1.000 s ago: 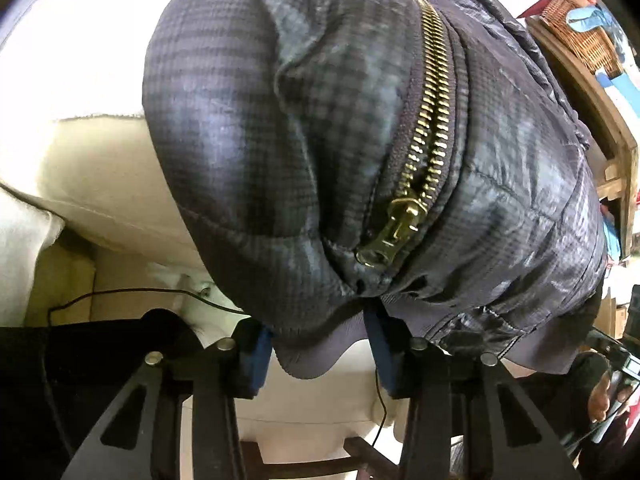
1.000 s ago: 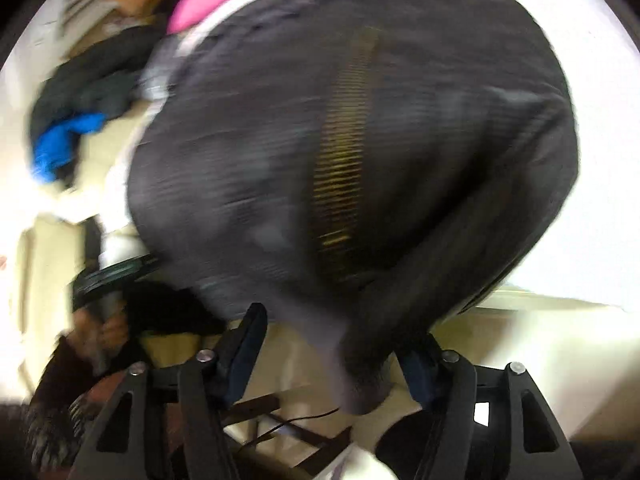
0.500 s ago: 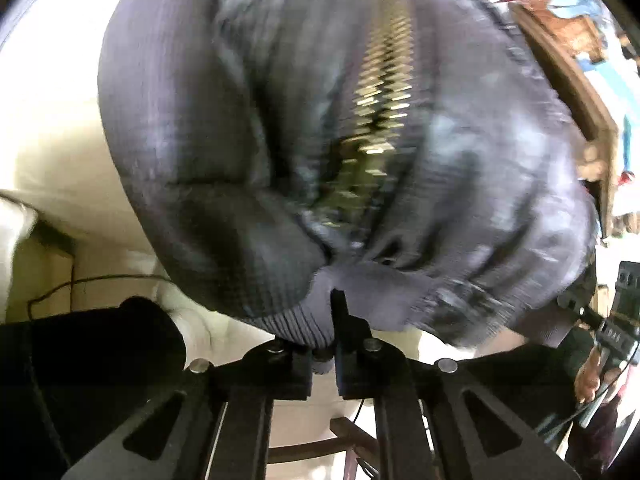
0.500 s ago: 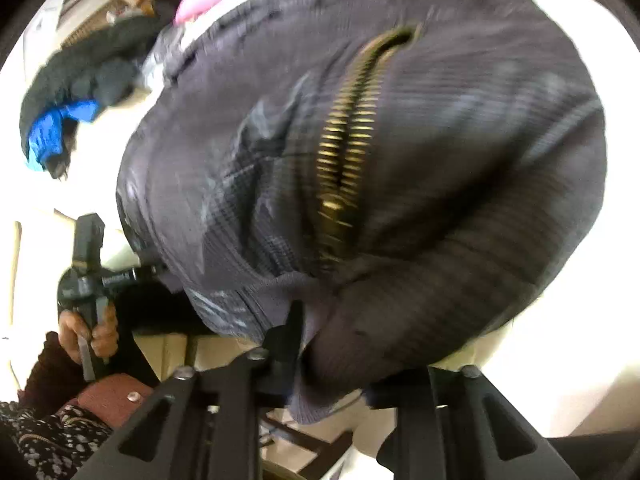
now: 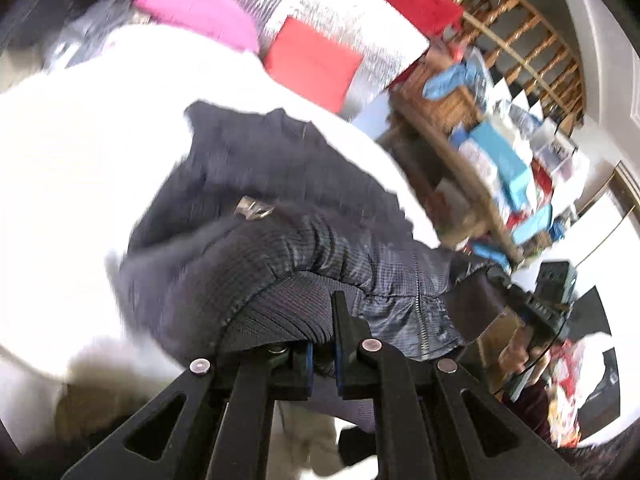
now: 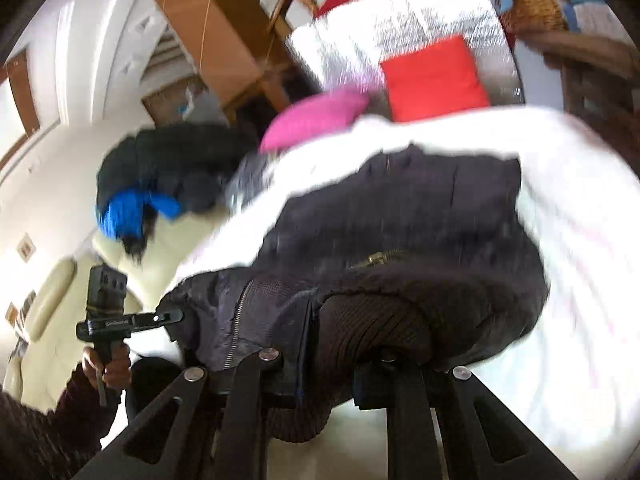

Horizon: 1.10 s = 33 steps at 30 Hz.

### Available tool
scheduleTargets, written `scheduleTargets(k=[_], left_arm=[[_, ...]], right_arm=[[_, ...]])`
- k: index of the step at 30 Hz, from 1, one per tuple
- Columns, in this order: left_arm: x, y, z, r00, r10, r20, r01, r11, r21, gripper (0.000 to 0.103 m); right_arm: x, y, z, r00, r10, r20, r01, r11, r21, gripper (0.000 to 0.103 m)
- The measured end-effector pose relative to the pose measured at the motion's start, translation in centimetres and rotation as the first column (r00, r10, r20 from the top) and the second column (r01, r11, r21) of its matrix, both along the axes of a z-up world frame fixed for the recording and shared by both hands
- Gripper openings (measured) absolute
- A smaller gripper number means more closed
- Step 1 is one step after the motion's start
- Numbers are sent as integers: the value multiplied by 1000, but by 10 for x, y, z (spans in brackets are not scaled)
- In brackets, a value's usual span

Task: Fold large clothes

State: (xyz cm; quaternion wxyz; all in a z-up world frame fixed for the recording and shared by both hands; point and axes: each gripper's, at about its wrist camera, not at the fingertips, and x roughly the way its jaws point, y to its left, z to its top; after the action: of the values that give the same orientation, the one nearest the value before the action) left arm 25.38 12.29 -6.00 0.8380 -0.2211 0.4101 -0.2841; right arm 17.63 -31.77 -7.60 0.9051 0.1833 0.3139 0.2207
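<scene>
A dark navy checked jacket with a brass zipper lies on a white bed cover. It also shows in the right wrist view. My left gripper is shut on the jacket's ribbed hem. My right gripper is shut on the ribbed hem too, further along it. Both hold the hem raised over the jacket's body, folding it up toward the collar. The other hand-held gripper shows at the right of the left view and at the left of the right view.
A pink cushion and a red cushion lie at the bed's far end. A pile of dark and blue clothes sits to the left on a cream sofa. A cluttered wooden shelf stands on the right.
Both grippers closed on the hem, then lifted and swung it up and forward. The view tilted from the close zipper to the whole bed and room.
</scene>
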Motion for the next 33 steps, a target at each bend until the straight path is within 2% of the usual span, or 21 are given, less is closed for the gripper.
scheduleTargets(k=[2,5,8,9,16,21,30,33], left_arm=[[28,0,4,999,32,37,-32,999,2,8],[80,-7,3,996,79,40,-77,996,-49,8],[126,-10,-2,990,130,53,-126,990,-58,8],[139,-21,-5,988,145,50,-142,988,-62,8],[234,-27,-22,974,227,-3,-225,967,-120,8],[282,-36,-28,972,234,-15,-234,963,-133,8],[352,-41,-39,971,238,-18,-239,968,-77,8],[367,-47,-51,971,237,-30,-238,970,-47,8]], right_arm=[[21,-9,11,998,-47,29,46,998,39,17],[66,-19,13,993,-111,44,106,990,94,17],[116,-25,9,986,-165,36,159,979,130,17],[131,-28,4,983,-184,28,178,975,136,17],[220,-59,-18,964,-262,-39,265,951,159,17],[262,-74,-25,951,-307,-46,310,932,187,17],[327,-127,-33,906,-422,-38,417,874,249,17],[338,-141,-39,903,-425,-61,426,868,256,17]])
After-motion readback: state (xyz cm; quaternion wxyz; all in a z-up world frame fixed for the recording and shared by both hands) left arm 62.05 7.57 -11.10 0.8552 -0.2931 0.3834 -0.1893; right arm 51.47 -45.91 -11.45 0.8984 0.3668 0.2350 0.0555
